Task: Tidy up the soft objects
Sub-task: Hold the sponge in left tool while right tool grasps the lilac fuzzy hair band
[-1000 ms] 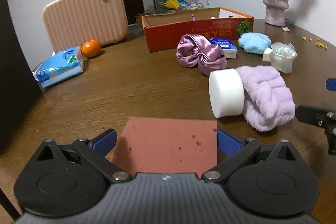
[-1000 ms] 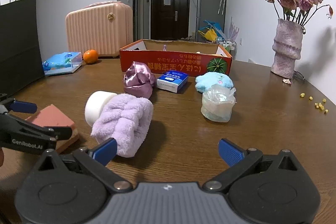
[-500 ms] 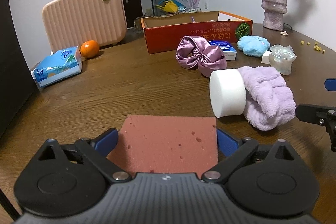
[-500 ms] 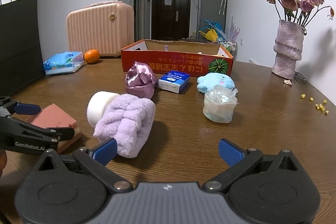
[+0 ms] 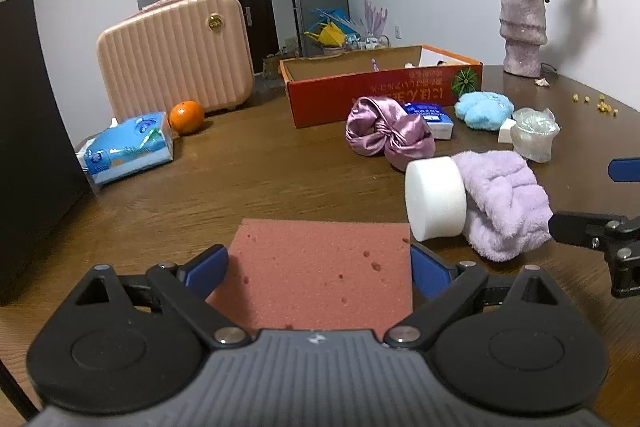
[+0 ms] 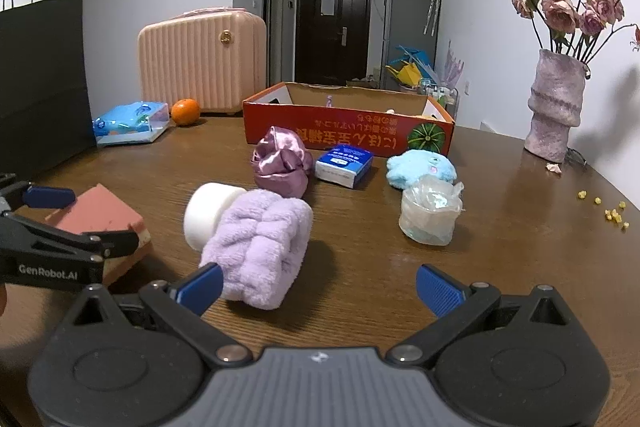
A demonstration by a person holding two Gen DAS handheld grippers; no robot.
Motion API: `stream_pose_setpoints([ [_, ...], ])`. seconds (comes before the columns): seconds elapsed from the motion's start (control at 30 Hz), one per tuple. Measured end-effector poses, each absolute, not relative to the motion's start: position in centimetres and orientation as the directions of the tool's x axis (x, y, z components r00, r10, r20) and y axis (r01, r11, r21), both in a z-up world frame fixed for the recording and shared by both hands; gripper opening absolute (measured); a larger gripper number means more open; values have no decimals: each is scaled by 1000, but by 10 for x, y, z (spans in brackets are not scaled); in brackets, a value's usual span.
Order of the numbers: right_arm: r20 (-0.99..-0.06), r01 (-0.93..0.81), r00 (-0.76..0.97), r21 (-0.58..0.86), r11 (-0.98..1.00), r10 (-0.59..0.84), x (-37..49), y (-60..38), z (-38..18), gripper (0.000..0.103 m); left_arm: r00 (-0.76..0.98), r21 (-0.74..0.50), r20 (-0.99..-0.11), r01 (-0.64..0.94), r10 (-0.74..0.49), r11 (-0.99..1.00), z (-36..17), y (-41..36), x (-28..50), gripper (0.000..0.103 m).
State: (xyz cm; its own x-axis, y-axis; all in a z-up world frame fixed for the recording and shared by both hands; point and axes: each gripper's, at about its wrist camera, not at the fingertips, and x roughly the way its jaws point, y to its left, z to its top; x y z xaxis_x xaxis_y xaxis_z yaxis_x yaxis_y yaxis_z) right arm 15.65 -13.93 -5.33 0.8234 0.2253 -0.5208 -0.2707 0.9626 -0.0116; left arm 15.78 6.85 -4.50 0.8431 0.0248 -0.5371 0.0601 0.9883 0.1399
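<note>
The left gripper [image 5: 319, 269] stands over the near edge of the wooden table [image 5: 248, 183], and the pink sponge [image 5: 320, 267] lies flat between its two blue fingers [image 5: 206, 269]. The jaws have just been closing a little. They are still wide, and I cannot say for sure that the pads already press the sponge; in the left view there is a thin dark gap on the left side, while the right pad looks to be just at the sponge's edge.

The right gripper [image 6: 318, 289] is wide open and holds nothing. The lilac fluffy towel [image 6: 260, 247] lies just beyond its left finger, at about 11 o'clock from it, and the white foam cylinder [image 6: 208, 215] leans against the towel's far left end.

From the left gripper, the red cardboard box [image 5: 380, 89] is far across the table at about 1 o'clock (I suppose the soft things should go there). The purple satin bonnet [image 5: 388, 139], the small blue-white tissue pack [image 5: 434, 119] and the blue plush toy [image 5: 484, 109] lie in front of it, and the crumpled clear plastic cup [image 5: 536, 141] is more to the right.

What can go wrong, I think: the sponge is soft, so a grip at its edges only may bend it, and it can slip out when lifted. Also the sponge's right corner is near the foam cylinder, so a careless lift may push the cylinder and let it roll. The two grippers are close together too, and could knock each other.
</note>
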Motion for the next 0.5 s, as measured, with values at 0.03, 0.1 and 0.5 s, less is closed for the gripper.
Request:
stream_pose_setpoints([
  [0.03, -519, -273, 824, -13, 962, 227, 156, -138, -53, 103, 845, 140, -534, 57, 27, 988, -44, 69, 157, 97],
  [0.1, -517, -277, 825, -15, 961, 230, 155, -136, -51, 103, 848, 141, -529, 52, 31, 989, -42, 72, 154, 97],
  [0.5, -525, -305, 815, -31, 952, 244, 158, -109, -50, 103, 861, 121, -504, -5, 65, 993, -36, 95, 145, 97],
])
